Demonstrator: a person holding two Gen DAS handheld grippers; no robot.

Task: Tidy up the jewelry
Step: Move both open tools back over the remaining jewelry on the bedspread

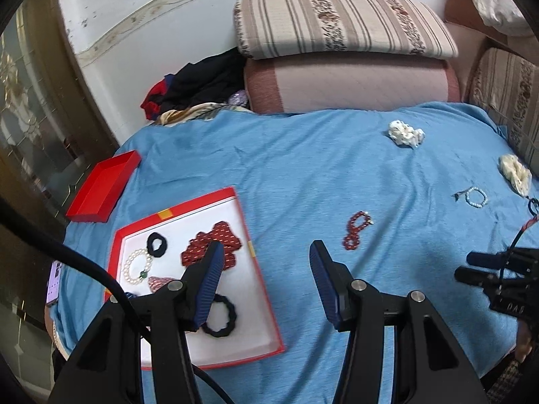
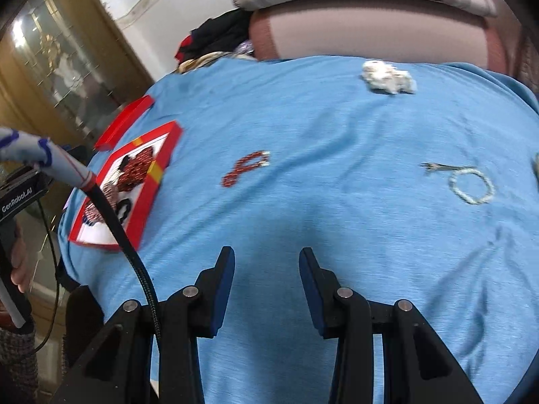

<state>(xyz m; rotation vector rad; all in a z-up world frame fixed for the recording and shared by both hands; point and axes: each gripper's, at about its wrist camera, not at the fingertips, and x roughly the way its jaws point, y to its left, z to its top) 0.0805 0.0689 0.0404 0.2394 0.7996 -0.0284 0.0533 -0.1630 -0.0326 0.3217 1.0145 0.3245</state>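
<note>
A red box (image 1: 266, 306) with a white lining lies on the blue blanket at the left. It holds a pearl bracelet (image 1: 136, 266), black hair ties (image 1: 220, 316) and a red patterned scrunchie (image 1: 210, 242). A red bead bracelet (image 1: 356, 229) lies on the blanket to its right, also in the right wrist view (image 2: 244, 168). A pale blue bead bracelet (image 1: 475, 197) with a small clip lies farther right (image 2: 471, 185). My left gripper (image 1: 266, 252) is open and empty, over the box's right edge. My right gripper (image 2: 266, 256) is open and empty above bare blanket; it shows at the right edge of the left wrist view (image 1: 471, 267).
The red box lid (image 1: 101, 188) lies at the blanket's left edge. A white scrunchie (image 1: 406, 133) and a cream scrunchie (image 1: 515, 171) lie at the far right. Cushions (image 1: 343, 23) and dark clothes (image 1: 198, 84) are stacked at the back.
</note>
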